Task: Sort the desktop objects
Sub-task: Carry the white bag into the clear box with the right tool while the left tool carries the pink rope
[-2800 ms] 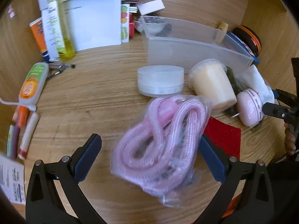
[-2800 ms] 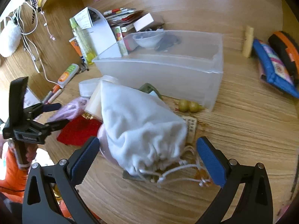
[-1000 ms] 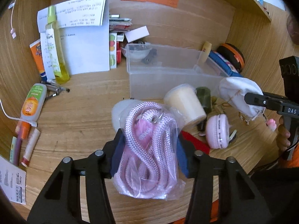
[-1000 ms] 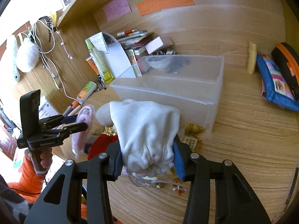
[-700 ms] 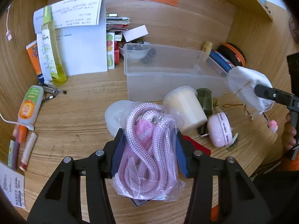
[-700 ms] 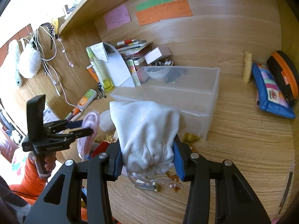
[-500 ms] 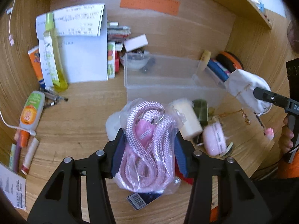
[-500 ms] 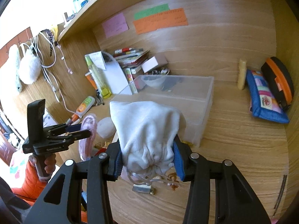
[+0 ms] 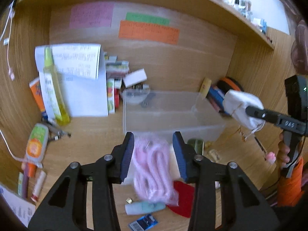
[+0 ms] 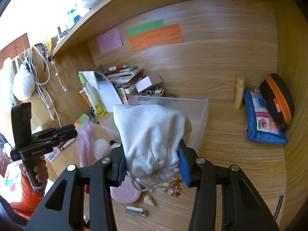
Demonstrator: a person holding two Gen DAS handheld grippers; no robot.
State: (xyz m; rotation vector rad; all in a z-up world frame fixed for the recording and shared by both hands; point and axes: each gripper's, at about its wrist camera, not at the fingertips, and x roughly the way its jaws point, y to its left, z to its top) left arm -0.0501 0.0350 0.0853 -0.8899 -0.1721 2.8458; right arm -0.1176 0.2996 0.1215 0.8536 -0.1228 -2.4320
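My left gripper (image 9: 153,156) is open, its blue pads apart. The bagged pink rope (image 9: 152,169) sits below and between them, blurred, no longer pinched. It also shows in the right wrist view (image 10: 85,144), hanging under the left gripper (image 10: 66,131). My right gripper (image 10: 152,166) is shut on a white drawstring pouch (image 10: 152,136), held high in front of the clear plastic bin (image 10: 198,115). In the left wrist view the pouch (image 9: 240,107) is at the bin's (image 9: 169,115) right end.
A yellow spray bottle (image 9: 54,94), papers and books stand at the back left. A glue tube (image 9: 35,144) and pens lie left. A red cloth (image 9: 182,196), a teal tube (image 9: 146,207), a pink case (image 10: 125,192), a shell and a blue pouch (image 10: 263,119) lie about.
My left gripper has opened and risen; the pink rope bag has slipped out and dropped below the pads. My right gripper has lifted the white pouch higher, toward the bin.
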